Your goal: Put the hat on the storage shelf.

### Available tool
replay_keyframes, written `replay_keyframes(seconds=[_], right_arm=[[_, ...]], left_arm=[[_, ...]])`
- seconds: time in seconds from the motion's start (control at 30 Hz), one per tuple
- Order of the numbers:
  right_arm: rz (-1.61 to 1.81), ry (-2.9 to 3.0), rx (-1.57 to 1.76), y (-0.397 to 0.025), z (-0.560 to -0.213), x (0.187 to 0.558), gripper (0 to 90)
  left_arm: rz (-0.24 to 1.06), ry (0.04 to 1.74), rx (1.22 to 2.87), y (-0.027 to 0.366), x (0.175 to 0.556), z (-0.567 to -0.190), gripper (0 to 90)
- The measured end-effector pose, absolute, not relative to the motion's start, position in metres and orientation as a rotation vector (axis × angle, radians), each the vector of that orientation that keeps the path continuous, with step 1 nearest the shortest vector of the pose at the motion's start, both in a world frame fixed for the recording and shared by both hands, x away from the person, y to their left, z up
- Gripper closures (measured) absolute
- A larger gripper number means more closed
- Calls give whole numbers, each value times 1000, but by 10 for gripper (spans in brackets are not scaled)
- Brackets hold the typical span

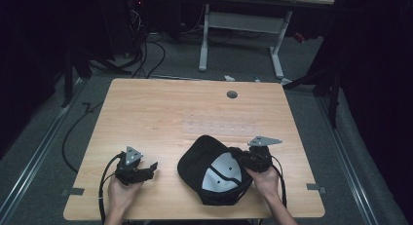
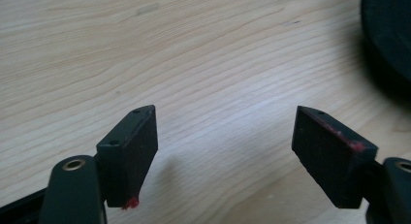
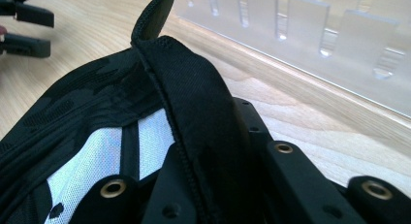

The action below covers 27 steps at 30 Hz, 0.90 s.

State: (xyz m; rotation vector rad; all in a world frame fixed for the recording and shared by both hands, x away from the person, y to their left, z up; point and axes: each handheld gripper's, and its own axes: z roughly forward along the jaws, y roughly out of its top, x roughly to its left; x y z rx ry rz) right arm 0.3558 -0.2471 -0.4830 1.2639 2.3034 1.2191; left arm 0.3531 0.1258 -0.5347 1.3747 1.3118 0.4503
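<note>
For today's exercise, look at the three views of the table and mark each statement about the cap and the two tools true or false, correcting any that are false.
1. The right tool is clamped on the rim of the black cap. True.
2. The left tool grips the cap too. False: its jaws stand open over bare wood, apart from the cap.
3. The cap lies with its inside facing up, showing a pale lining. True.
4. The cap sits at the far edge of the table. False: it lies near the person's edge.
5. A clear plastic panel lies on the table beyond the cap. True.
</note>
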Motion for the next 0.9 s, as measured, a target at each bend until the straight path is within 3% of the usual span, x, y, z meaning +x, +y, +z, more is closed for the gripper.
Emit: replay_keyframes(seconds=[0.9], right_arm=[[1274, 2174, 1362, -273, -462, 346, 823]], left_arm=[[297, 1045, 1579, 37, 317, -522, 173]])
